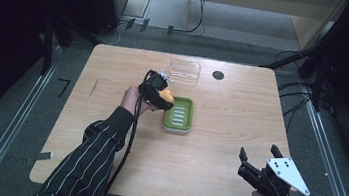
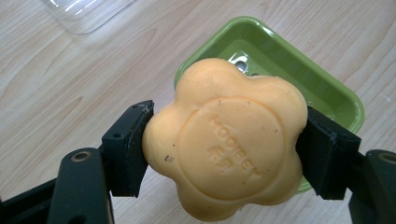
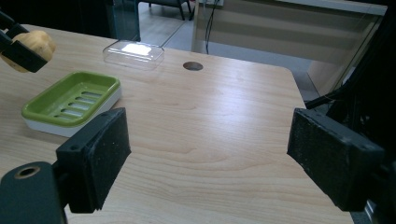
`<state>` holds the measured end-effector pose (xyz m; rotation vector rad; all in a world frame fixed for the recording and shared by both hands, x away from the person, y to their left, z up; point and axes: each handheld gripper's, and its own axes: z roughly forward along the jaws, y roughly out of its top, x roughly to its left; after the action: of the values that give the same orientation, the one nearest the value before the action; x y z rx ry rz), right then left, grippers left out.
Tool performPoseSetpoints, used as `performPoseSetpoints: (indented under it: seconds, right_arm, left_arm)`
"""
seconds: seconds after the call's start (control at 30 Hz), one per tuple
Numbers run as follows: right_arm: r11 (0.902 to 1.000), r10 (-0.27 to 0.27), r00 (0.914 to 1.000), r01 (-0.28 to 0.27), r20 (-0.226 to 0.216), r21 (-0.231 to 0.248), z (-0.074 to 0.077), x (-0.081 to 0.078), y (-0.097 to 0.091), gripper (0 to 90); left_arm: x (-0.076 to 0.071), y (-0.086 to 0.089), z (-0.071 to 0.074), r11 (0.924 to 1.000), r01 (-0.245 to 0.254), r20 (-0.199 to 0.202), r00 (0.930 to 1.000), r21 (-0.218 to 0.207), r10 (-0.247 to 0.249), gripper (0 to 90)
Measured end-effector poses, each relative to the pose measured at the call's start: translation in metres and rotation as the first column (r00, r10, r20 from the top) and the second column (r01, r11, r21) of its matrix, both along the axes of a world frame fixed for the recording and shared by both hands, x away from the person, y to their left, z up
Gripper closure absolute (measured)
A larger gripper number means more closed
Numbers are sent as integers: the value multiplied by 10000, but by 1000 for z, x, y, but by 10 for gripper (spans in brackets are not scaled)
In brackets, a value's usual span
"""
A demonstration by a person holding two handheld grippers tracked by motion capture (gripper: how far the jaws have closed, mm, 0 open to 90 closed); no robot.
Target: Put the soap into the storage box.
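— Where is the soap?
— The left gripper (image 2: pixel 224 149) clamps the orange soap (image 2: pixel 226 140) just above the green dish's (image 1: pixel 179 114) near-left rim; the dish holds nothing.
— And the right?
— The right gripper (image 3: pixel 208 158) gapes wide at the table's (image 1: pixel 216 153) bare near-right edge. A clear lid (image 1: pixel 184 71) sits by the far edge.

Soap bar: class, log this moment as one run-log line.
left claw: shut on soap | above green dish | right claw: open | clear lid: on table
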<state>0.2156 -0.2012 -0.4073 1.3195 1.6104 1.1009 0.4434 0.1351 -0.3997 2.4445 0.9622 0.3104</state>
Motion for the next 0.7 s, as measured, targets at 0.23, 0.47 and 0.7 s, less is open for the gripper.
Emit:
performPoseSetpoints:
  seconds: [0.23,0.47,0.7]
  right_arm:
    - [10000,-28,10000,28,-7,17,0,0,-1,137]
    - [10000,-24,10000,24,3,-15,0,0,-1,137]
    - [10000,-46,10000,46,6,4,0,-1,-1,137]
  left_arm:
    - [1,-9,1,9998,195,70,9998,-57,-194,278]
    - [0,-17,-1,9992,387,112,9992,-50,-387,278]
    - [1,-24,-2,9983,571,98,9983,-72,-571,279]
